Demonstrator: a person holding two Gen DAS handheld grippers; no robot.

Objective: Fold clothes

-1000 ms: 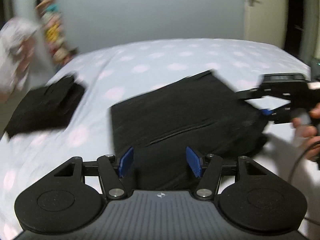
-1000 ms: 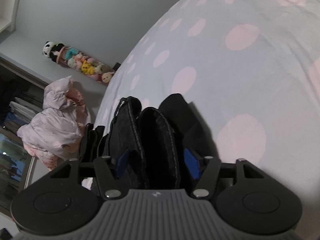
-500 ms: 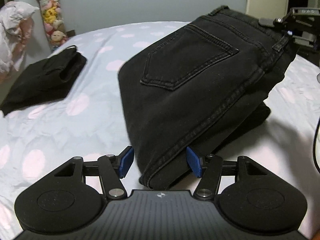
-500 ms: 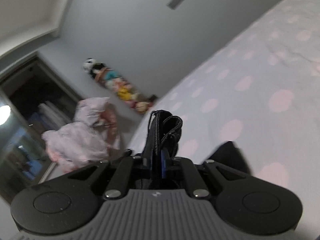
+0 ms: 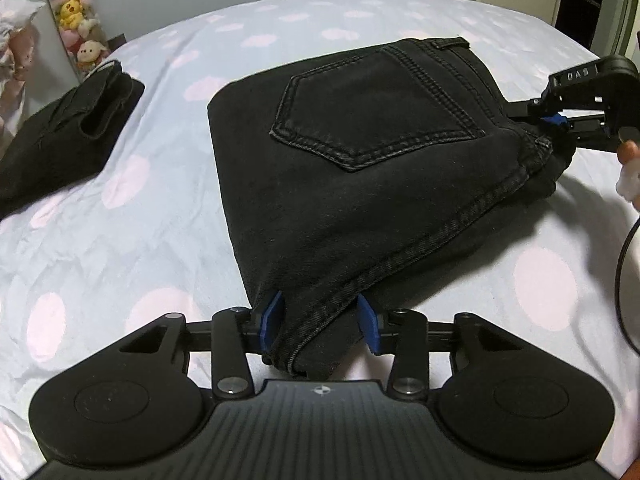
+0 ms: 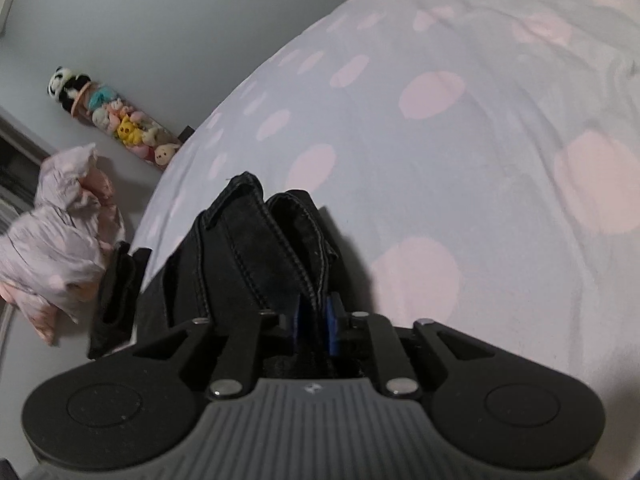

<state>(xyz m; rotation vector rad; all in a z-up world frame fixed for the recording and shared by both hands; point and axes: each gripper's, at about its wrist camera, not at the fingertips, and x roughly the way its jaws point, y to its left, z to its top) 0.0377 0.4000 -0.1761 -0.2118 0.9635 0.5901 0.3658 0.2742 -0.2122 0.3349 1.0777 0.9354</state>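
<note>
Black jeans (image 5: 380, 184) lie folded on the dotted bed sheet (image 5: 120, 248), back pocket facing up. My left gripper (image 5: 320, 324) is shut on their near folded corner, and the denim fills the gap between its blue pads (image 5: 272, 320). My right gripper (image 5: 560, 120) holds the waistband corner at the far right. In the right wrist view the waistband (image 6: 256, 248) stands between the right gripper's (image 6: 315, 324) narrow blue pads. Its jaws are opening, with the denim still between them.
A second folded black garment (image 5: 68, 128) lies at the left of the bed, seen also in the right wrist view (image 6: 116, 296). Beyond the bed edge are a column of plush toys (image 5: 76, 20) and a crumpled pink bundle (image 6: 52, 240). A person's hand (image 5: 630, 172) and a cable (image 5: 624, 280) are at the right.
Half a second ago both grippers held the jeans raised and tilted; now the jeans lie lower and flatter on the bed. The right gripper's pads have parted slightly.
</note>
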